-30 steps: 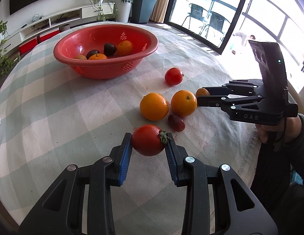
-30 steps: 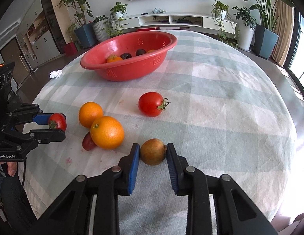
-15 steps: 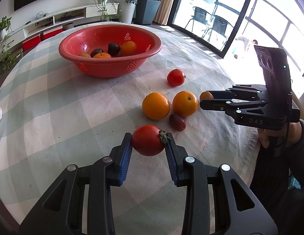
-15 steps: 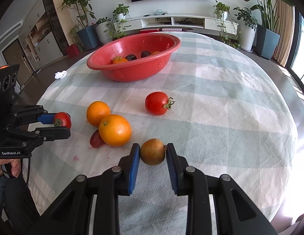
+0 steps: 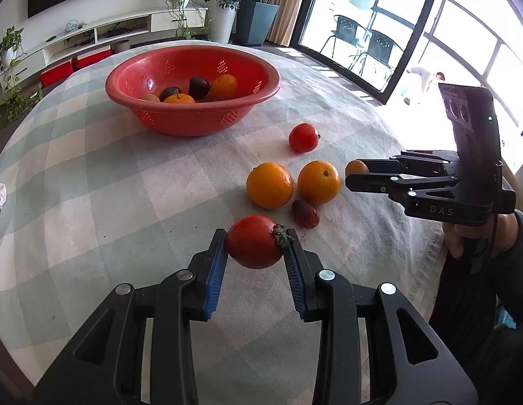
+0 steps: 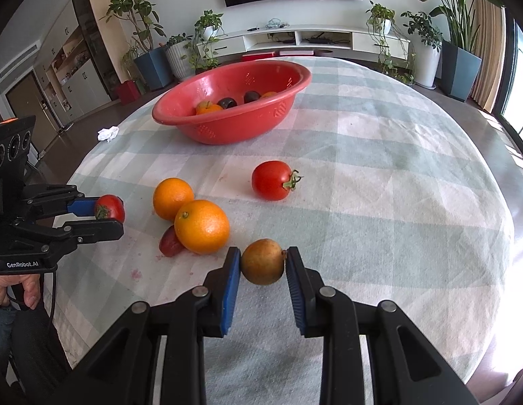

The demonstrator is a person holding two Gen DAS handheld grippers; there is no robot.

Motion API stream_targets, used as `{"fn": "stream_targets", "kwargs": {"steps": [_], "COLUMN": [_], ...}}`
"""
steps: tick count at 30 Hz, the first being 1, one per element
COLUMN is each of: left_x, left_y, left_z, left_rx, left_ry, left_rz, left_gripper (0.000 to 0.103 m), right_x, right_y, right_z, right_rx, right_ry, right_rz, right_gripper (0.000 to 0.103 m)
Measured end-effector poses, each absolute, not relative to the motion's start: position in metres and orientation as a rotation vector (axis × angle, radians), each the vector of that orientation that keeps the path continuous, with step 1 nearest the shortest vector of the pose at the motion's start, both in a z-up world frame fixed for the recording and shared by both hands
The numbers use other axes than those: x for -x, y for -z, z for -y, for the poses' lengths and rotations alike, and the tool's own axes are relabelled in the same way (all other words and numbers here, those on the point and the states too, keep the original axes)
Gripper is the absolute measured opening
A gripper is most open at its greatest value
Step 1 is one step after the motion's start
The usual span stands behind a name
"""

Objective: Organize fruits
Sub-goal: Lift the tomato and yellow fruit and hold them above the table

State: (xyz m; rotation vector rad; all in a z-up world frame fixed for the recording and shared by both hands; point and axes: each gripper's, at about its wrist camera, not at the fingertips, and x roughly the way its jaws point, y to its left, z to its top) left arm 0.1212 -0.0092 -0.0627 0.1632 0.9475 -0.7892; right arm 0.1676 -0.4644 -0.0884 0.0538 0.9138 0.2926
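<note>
left gripper (image 5: 255, 257): round red tomato (image 5: 254, 241) kept clamped, lifted slightly
right gripper (image 6: 263, 273): brown-yellow round fruit (image 6: 263, 262) kept clamped
next: red plastic colander bowl (image 5: 194, 123) is judged the destination

A red tomato (image 5: 254, 241) with a green stalk sits low in the frame's centre. Two oranges (image 5: 269, 185) touch a dark red plum (image 5: 305, 213) mid-right. Another tomato (image 5: 303, 137) lies beyond. A brownish round fruit (image 6: 263, 262) is low centre. The red basket (image 5: 194, 125), upper left, holds oranges and dark plums.

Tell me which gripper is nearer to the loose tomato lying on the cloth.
Right. The right gripper, shut on a brown fruit, sits just in front of the loose tomato; the left gripper, holding another tomato, is beyond the two oranges.
</note>
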Motion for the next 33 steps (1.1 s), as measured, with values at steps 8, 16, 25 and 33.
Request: {"fn": "stream_targets", "kwargs": {"steps": [8, 16, 25, 33], "left_x": [-0.1208, -0.1208, -0.1191, -0.1198], "left_y": [0.0602, 0.06, 0.0592, 0.0568], "left_z": [0.0081, 0.0078, 0.0088, 0.004], "left_rx": [-0.153, -0.154, -0.149, -0.128], "left_ry": [0.788, 0.788, 0.778, 0.769], "left_rz": [-0.94, -0.939, -0.937, -0.929], "left_gripper": [0.031, 0.031, 0.031, 0.031], "right_x": [-0.1675, -0.1673, -0.1671, -0.1676], "right_y": [0.0885, 0.0868, 0.0864, 0.0831], "right_z": [0.4645, 0.4653, 0.4659, 0.4658], "right_rx": [-0.054, -0.069, -0.07, -0.08], "right_ry": [-0.293, -0.294, -0.293, -0.289], "right_rz": [-0.915, -0.907, -0.906, -0.901], "right_gripper": [0.03, 0.03, 0.03, 0.03]}}
